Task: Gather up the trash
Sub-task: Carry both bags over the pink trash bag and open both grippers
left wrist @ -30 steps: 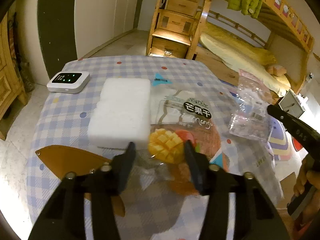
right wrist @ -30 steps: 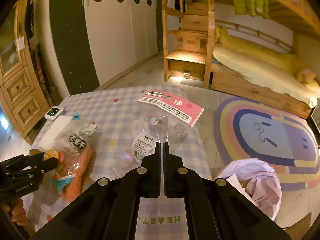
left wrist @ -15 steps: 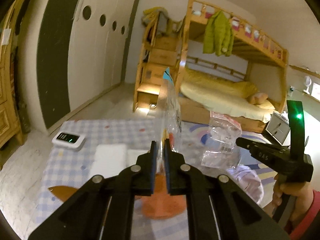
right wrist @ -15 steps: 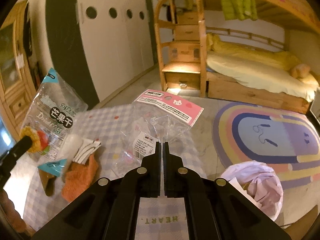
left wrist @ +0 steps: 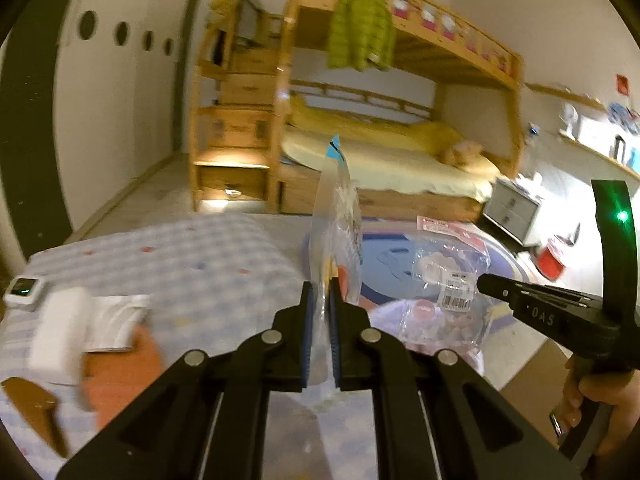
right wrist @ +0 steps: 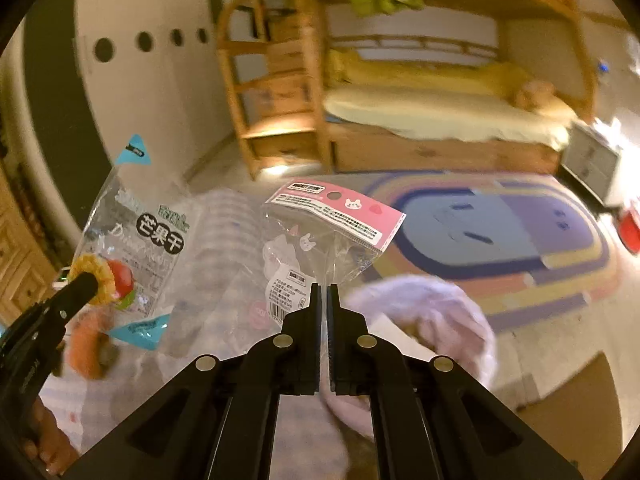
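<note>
Both sets of jaws are pinched tight: the left gripper clamps the bottom edge of the dried mango bag, the right gripper nips the clear pink-header packet, both aloft over the lilac-lined bin. These look feather-light, floppy and slick, so an edge pinch suits, though film could slip.

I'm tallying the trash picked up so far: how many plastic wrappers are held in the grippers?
2: the clear dried-mango bag in the left gripper, the clear pink-topped packet in the right gripper.
</note>
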Motion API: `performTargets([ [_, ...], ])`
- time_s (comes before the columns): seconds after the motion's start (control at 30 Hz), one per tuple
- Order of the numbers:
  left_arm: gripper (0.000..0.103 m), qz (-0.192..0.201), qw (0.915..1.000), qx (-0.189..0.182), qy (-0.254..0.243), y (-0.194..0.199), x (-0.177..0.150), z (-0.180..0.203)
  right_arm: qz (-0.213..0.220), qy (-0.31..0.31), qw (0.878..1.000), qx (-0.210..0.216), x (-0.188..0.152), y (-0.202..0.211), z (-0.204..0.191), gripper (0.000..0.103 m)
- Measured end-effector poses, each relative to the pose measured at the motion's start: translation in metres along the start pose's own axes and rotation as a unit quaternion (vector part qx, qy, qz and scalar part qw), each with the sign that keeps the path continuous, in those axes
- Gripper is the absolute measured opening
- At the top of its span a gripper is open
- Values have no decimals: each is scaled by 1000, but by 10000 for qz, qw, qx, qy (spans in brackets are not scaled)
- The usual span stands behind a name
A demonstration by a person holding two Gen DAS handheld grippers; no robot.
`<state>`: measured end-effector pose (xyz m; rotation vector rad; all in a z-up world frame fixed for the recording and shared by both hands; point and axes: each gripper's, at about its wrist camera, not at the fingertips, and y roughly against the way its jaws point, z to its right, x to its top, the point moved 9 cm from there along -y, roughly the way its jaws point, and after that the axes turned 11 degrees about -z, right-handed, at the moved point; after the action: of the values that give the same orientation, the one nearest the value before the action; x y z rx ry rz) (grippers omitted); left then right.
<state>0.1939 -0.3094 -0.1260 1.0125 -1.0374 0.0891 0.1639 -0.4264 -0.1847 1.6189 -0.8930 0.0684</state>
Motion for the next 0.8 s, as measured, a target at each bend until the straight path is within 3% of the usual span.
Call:
performTargets([
  [0.23, 8, -412, 9975, -421, -396, -50, -13, 65, -369, -714, 9963, -318, -34, -20, 78, 4],
  [0.57, 16, -808, 9940, -632, -387, -108, -15, 101, -728, -1077, 9904, -469, -54, -54, 130, 5],
  [0.73, 32, -686, 9952, -546, -445, -108, -8, 101, -744, -1116, 9900, -449, -52, -71, 139, 10],
  [0.8, 41, -726, 9949, -569, -416, -111, -8, 101, -759, -1133, 9899, -390, -51, -78, 141, 19],
])
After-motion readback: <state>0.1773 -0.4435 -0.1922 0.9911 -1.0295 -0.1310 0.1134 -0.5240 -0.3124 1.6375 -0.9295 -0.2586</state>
